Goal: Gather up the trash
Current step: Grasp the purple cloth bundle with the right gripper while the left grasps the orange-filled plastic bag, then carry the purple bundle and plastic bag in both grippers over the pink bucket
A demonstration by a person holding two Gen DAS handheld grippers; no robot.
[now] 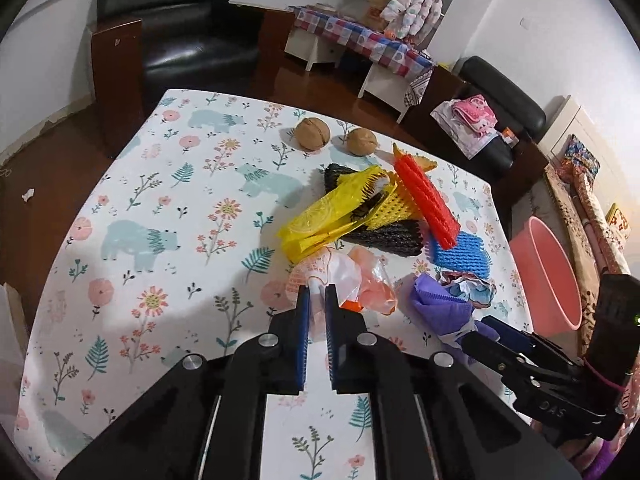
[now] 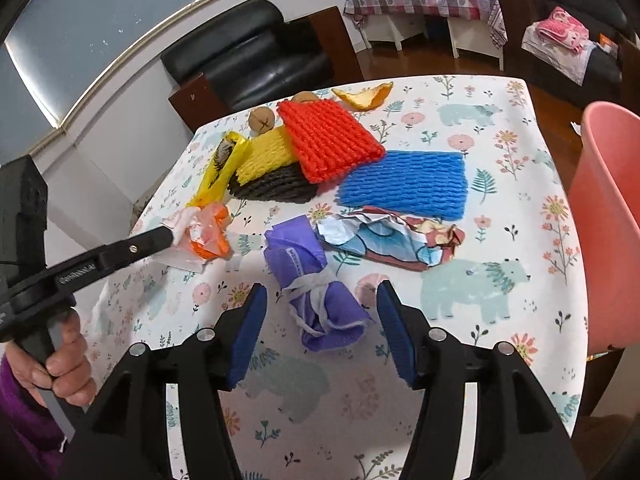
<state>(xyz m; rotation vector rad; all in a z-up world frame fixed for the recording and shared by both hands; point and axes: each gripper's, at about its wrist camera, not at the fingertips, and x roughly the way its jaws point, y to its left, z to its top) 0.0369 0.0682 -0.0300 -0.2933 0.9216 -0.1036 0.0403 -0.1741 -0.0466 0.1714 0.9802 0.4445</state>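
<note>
Purple wad [image 2: 320,280] between spread right gripper [image 2: 320,332]; left gripper [image 1: 316,300] clamping orange-white wrapper [image 1: 352,280].

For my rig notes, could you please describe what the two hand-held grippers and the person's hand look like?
Both the left hand-held gripper and the right hand-held gripper are black, with silver pivot bolts and ribbed blue finger pads. A bare hand with a purple sleeve grips the left handle.

two walnuts [image 1: 335,137] on the floral tablecloth [image 1: 160,200]; black armchair [image 1: 180,28] behind.

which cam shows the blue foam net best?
Right wrist: the blue foam net lies nearly whole and flat, only its left corner under the red net. Left wrist shows just a foreshortened strip.
</note>
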